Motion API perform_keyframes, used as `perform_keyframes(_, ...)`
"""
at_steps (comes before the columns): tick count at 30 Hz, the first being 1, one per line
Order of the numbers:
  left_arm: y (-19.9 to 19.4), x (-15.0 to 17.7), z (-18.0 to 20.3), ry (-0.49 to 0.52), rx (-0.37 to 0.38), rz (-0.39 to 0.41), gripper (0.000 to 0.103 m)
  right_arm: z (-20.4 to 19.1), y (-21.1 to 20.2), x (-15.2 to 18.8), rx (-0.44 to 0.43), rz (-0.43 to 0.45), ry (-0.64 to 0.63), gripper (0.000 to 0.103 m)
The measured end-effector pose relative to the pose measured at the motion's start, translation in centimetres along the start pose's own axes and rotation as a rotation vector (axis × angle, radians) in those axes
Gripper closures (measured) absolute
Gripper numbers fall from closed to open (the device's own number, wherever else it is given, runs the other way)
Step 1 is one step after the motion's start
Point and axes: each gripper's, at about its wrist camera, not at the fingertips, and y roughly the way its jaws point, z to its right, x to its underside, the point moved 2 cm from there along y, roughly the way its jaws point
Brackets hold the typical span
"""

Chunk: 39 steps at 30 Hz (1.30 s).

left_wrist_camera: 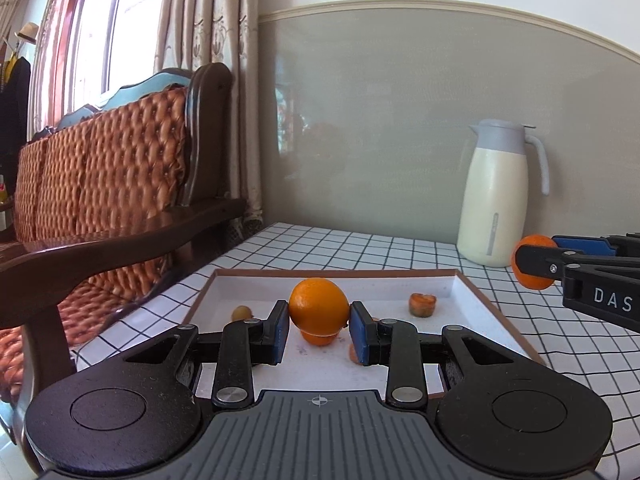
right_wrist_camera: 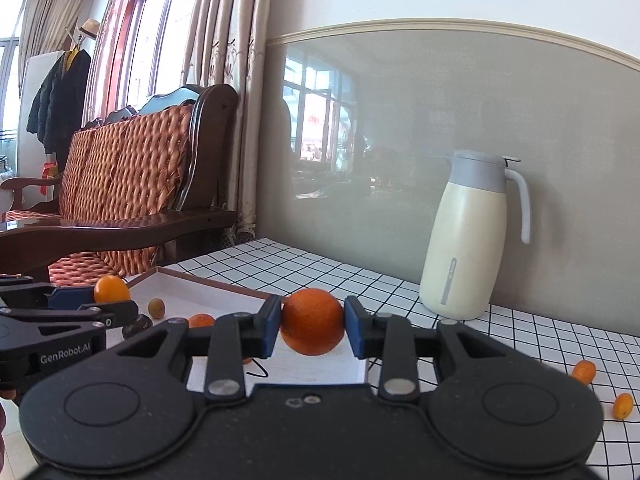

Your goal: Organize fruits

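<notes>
Oranges clamped btwn fingers, left gripper (left_wrist_camera: pixel 319 326) orange (left_wrist_camera: pixel 319 306) over tray (left_wrist_camera: pixel 464 280), right gripper (right_wrist_camera: pixel 308 325) orange (right_wrist_camera: pixel 312 321) likewise.

A cream thermos jug (left_wrist_camera: pixel 493 196) stands against the grey wall (left_wrist_camera: pixel 380 128).
A wooden sofa (left_wrist_camera: pixel 112 184) with woven orange cushions sits beside the grid-patterned tablecloth (left_wrist_camera: pixel 360 248), beneath curtains (left_wrist_camera: pixel 212 20).

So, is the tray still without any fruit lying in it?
No, in the left wrist view the tray already holds small fruits, such as a halved orange piece and a yellowish kumquat.
</notes>
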Motion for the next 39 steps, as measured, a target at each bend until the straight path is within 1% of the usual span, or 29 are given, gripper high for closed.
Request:
perform_keyframes(7,1.5,-0.5,-1.7,0.017,-0.027,0.001,0.07,-0.6,1.6,-0.5,-0.002,-0.007,0.006,0.077)
perform_keyframes(16,3.0,-0.8,-3.4,0.0,-0.036,-0.01,0.07,-0.9,3.3,-0.5,-0.002,-0.027,0.006,0.077)
perform_keyframes(32,5.7,-1.3,-3.2,-0.007,-0.036,-0.026,0.07,-0.2,6.1,-0.6,-0.006,-0.046,0.009,0.077)
perform_keyframes(39,7.5,-2.5,-3.1,-0.009,-0.049,-0.015,0.07,0.3,6.8,-0.5,-0.013,-0.051,0.016,0.077)
